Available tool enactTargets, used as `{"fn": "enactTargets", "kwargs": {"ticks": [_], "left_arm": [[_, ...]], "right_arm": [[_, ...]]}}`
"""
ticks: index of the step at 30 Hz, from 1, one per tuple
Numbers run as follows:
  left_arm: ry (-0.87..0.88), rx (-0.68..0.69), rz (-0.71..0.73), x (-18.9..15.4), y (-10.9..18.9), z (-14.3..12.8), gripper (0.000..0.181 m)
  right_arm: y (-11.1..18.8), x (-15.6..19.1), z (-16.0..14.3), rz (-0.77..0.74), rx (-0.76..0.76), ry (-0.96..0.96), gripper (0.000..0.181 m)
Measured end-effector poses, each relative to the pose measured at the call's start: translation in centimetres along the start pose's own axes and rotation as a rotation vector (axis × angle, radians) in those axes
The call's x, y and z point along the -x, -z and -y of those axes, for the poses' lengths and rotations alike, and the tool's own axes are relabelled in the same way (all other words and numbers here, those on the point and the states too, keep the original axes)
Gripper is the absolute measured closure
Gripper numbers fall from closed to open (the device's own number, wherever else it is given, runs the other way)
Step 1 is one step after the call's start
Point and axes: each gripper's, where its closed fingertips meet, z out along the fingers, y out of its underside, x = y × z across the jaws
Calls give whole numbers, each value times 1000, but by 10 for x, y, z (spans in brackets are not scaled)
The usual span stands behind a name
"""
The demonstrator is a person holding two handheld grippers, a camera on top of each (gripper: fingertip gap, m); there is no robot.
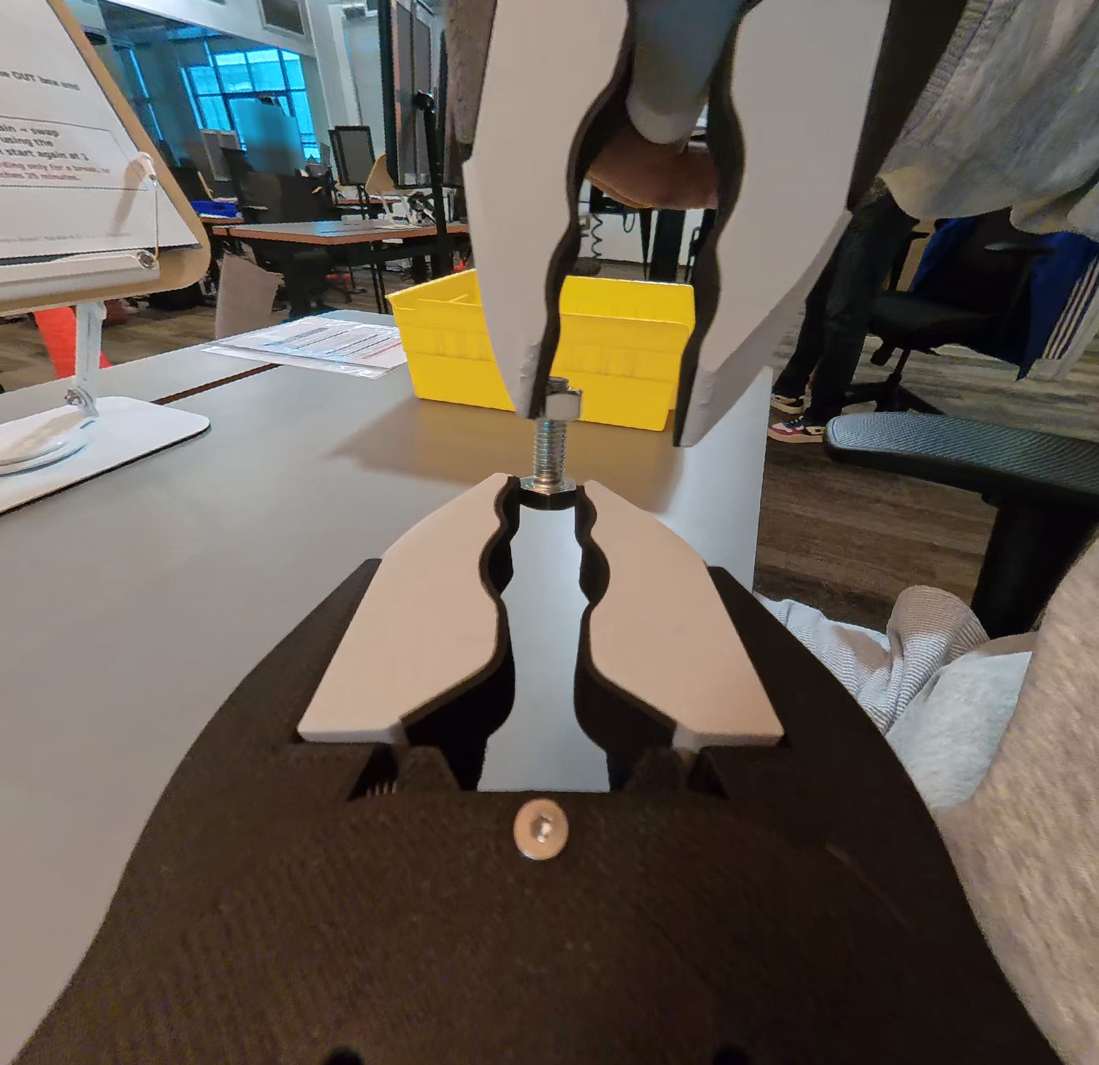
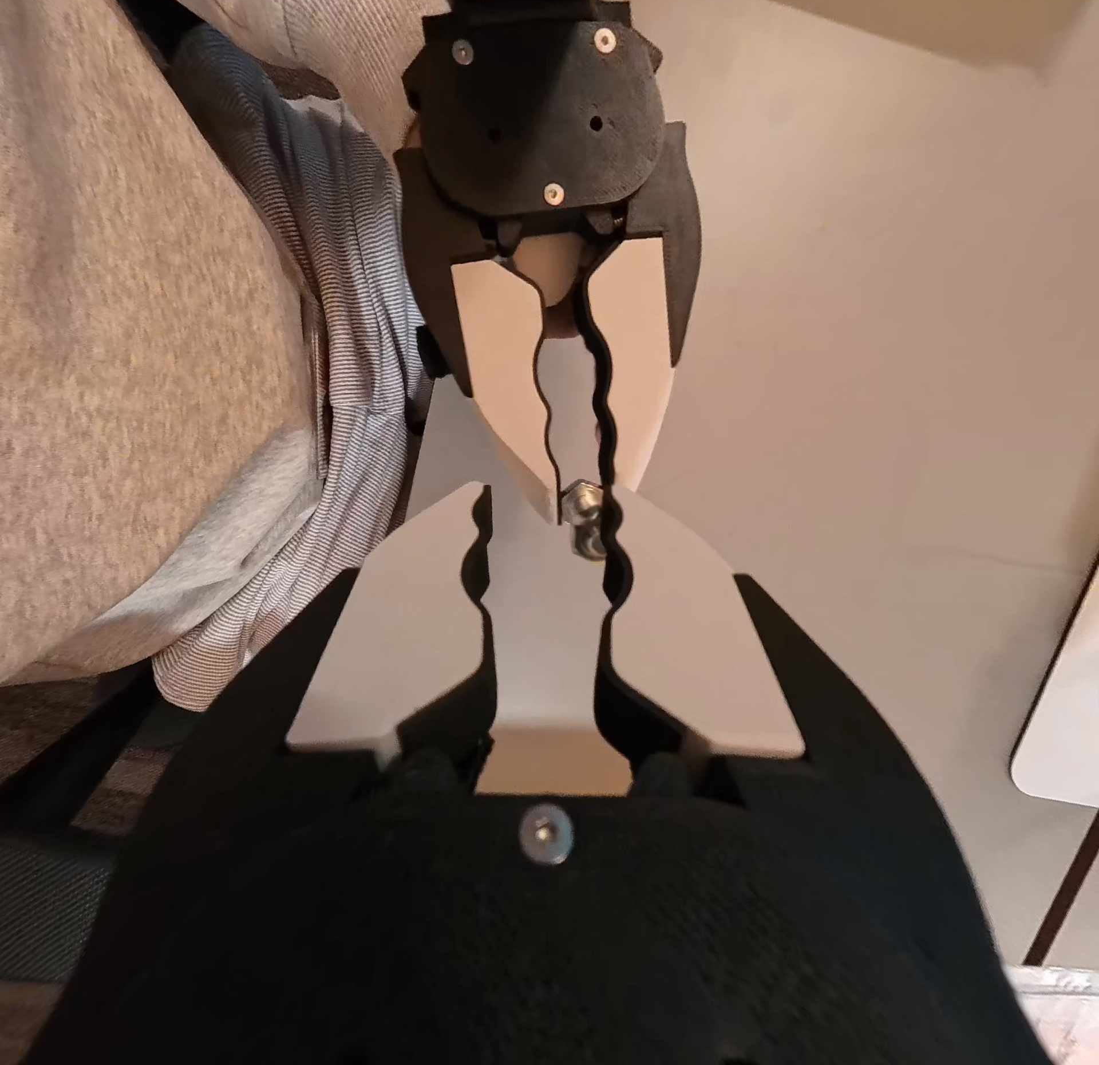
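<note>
Above the desk [image 1: 178, 560], the left tool [image 1: 547, 492] pinches the bolt [image 1: 550, 456] by its head; the right tool [image 1: 612, 403], spread, touches the nut [image 1: 559, 403] at 12 o'clock. Best practice: hold the bolt steady and square.

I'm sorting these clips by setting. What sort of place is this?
Most likely an open-plan office or lab workspace. Behind the grey table stand rows of desks with monitors and office chairs; a yellow parts bin sits on the table.
</note>
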Motion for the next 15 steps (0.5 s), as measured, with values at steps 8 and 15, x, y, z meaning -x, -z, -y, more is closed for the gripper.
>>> {"fn": "enactTargets", "kwargs": {"ticks": [8, 15], "left_arm": [[54, -45, 9, 6, 4, 7, 163], [114, -71, 22, 14, 7, 9, 163]], "right_arm": [[3, -1, -22, 16, 43, -62, 148], [14, 4, -6, 7, -138, -56, 153]]}}
